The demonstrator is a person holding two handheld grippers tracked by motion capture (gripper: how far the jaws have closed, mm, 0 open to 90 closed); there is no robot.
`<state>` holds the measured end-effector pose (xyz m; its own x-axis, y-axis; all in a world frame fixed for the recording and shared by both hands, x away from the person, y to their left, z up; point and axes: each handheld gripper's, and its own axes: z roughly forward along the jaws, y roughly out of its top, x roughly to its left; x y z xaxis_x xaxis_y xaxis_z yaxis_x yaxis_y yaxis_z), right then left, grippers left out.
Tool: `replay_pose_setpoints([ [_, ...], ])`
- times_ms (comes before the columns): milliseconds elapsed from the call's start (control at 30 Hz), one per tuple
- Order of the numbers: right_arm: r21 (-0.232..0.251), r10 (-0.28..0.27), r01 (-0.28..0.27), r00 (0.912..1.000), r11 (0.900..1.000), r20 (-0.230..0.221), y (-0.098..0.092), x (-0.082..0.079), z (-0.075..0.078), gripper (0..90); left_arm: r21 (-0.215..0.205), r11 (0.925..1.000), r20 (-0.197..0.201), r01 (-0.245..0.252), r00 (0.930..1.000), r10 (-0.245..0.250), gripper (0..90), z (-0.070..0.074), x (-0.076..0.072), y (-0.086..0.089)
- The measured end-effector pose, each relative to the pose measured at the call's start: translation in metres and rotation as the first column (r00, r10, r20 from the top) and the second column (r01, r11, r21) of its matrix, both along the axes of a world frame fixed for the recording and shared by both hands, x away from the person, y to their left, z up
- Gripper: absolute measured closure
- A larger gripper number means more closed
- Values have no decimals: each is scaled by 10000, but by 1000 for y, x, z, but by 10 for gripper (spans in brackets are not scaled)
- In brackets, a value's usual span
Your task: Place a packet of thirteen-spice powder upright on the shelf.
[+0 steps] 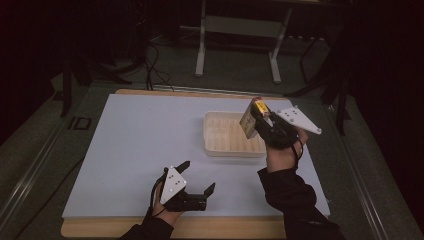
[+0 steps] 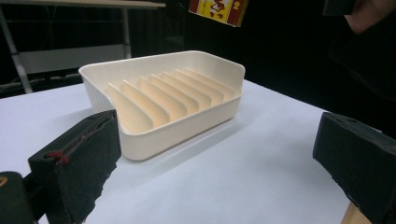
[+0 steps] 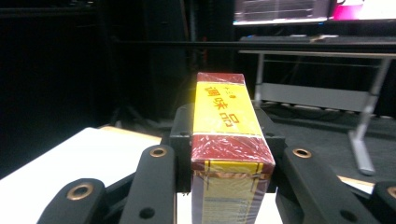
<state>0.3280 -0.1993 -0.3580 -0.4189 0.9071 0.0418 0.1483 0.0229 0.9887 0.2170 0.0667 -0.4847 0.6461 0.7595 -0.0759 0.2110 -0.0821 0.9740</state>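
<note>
A yellow and red box [image 1: 250, 118] [image 3: 228, 135] wrapped in clear film is held in the air, my right gripper [image 1: 261, 120] [image 3: 229, 128] shut on its two sides. It hangs above the right end of a cream ribbed tray [image 1: 210, 140] [image 2: 140, 149] that sits on the white table top [image 1: 145, 145]. The box's lower end [image 2: 218, 10] also peeks in at the top of the left gripper view. My left gripper [image 1: 199, 176] [image 2: 219, 154] rests low near the table's front edge, open, with nothing between its black pads [image 2: 79, 158]. It points at the tray.
The white board lies on a wooden table whose edge [image 1: 200, 227] shows at the front. A metal desk frame [image 1: 237, 40] stands on the floor behind. Dark surroundings close in on both sides.
</note>
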Motion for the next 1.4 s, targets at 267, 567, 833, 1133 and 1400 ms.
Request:
replay_pose_setpoints([
  [267,-119,-1101,1100,9939,9939,-17,-1,23,-16,679,-66,9999,-24,-90,10000,90,18,-2,1,1],
  [567,-93,-1671,1670,9858,9859,-156,4,37,-37,679,158,9998,-62,-81,9999,82,18,-5,2,0],
  [833,-3,-2079,2081,9772,9781,-431,7,50,-57,679,250,9997,7,-57,10000,57,18,-5,1,-2],
  [1133,-47,-2274,2279,9696,9737,-909,3,59,-80,680,218,9997,-23,-78,10000,79,18,-5,2,-1],
  [1400,188,-2319,2363,9636,9715,-1330,-2,61,-93,680,198,9998,-86,-44,10000,46,18,-6,3,-1],
])
